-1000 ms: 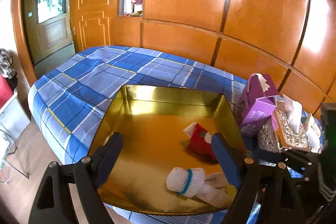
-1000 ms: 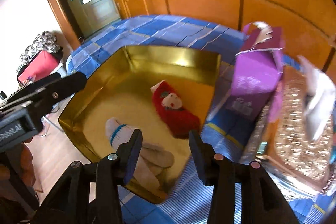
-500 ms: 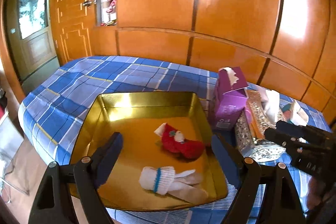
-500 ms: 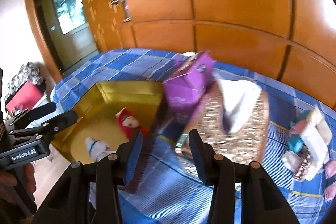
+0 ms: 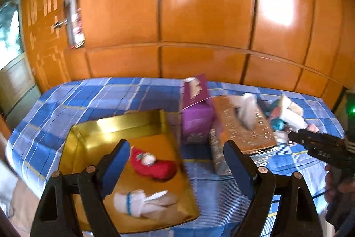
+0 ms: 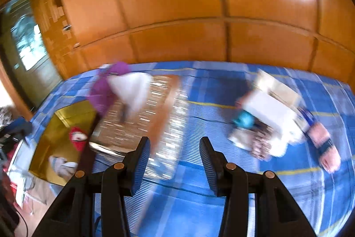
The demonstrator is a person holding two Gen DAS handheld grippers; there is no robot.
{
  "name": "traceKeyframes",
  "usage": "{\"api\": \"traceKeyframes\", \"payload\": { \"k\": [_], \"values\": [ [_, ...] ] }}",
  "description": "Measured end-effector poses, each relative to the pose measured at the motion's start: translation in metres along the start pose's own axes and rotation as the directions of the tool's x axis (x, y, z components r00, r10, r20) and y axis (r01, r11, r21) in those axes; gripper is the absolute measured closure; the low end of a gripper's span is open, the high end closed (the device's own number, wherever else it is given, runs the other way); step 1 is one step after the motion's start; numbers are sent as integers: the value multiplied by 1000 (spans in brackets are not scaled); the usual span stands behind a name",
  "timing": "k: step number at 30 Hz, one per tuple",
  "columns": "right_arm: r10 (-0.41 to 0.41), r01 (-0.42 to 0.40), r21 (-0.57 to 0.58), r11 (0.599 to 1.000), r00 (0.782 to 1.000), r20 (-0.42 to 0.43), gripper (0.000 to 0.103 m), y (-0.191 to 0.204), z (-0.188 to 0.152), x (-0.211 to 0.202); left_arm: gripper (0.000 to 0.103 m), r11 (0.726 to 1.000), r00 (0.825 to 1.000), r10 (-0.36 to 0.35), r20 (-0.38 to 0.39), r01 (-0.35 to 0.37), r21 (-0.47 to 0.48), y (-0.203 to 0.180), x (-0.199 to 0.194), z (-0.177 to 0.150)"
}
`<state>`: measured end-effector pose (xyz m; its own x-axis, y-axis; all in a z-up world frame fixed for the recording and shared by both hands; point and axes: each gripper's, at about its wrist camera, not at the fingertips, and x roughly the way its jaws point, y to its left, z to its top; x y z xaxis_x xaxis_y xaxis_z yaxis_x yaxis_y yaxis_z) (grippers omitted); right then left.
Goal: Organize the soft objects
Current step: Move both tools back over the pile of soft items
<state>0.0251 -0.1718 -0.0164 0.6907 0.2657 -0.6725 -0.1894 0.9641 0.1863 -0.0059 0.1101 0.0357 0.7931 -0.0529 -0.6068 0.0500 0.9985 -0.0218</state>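
Note:
A gold tray (image 5: 88, 143) (image 6: 64, 114) lies on the blue plaid bed and holds a red sock (image 5: 155, 166) (image 6: 76, 139) and a white sock with a blue stripe (image 5: 137, 203) (image 6: 61, 166). My left gripper (image 5: 175, 161) hovers open over the tray's right edge, nothing between its fingers. My right gripper (image 6: 174, 159) stands open and empty above the bed, between the tissue boxes and a pile of socks (image 6: 266, 121) (image 5: 286, 119) at the right, with a pink sock (image 6: 324, 143) beside it. The right wrist view is blurred.
A purple tissue box (image 5: 196, 112) (image 6: 106, 86) and a glittery tissue box (image 5: 241, 126) (image 6: 142, 117) stand between tray and pile. Orange wooden wardrobe panels (image 5: 199, 14) rise behind the bed. A door (image 5: 11, 48) is at the far left.
Both grippers have swung to the right: the tray has slid left in both views and the sock pile has come into sight. The jaws have kept their widths.

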Motion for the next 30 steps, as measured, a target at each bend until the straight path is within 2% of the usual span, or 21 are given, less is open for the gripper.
{"api": "traceKeyframes", "payload": {
  "k": [5,11,14,16,20,23,26,27,30],
  "values": [
    [-105,108,94,990,994,-39,57,-59,-22,-8,17,994,995,-95,14,94,58,-34,1,19],
    [-194,204,189,960,978,-72,57,-117,-46,-22,17,959,974,-224,-13,223,175,-101,9,39],
    [-226,237,216,947,971,-75,57,-139,-54,-30,17,926,945,-317,-80,327,188,-140,21,46],
    [-240,252,239,938,968,-77,57,-151,-59,-34,17,899,915,-379,-138,400,181,-170,32,50],
    [-256,267,294,918,964,-76,57,-172,-72,-40,17,864,866,-446,-227,483,145,-216,59,53],
    [-261,273,340,900,962,-81,57,-185,-77,-39,20,854,836,-463,-293,509,104,-249,85,52],
    [-259,271,370,889,962,-82,57,-195,-80,-38,25,853,796,-482,-366,522,14,-271,117,49],
    [-257,268,380,885,963,-81,57,-198,-81,-39,29,852,778,-494,-390,523,-35,-278,132,46],
    [-247,259,408,875,965,-83,57,-204,-84,-39,38,850,752,-515,-411,508,-137,-289,160,41]
  ]
}}
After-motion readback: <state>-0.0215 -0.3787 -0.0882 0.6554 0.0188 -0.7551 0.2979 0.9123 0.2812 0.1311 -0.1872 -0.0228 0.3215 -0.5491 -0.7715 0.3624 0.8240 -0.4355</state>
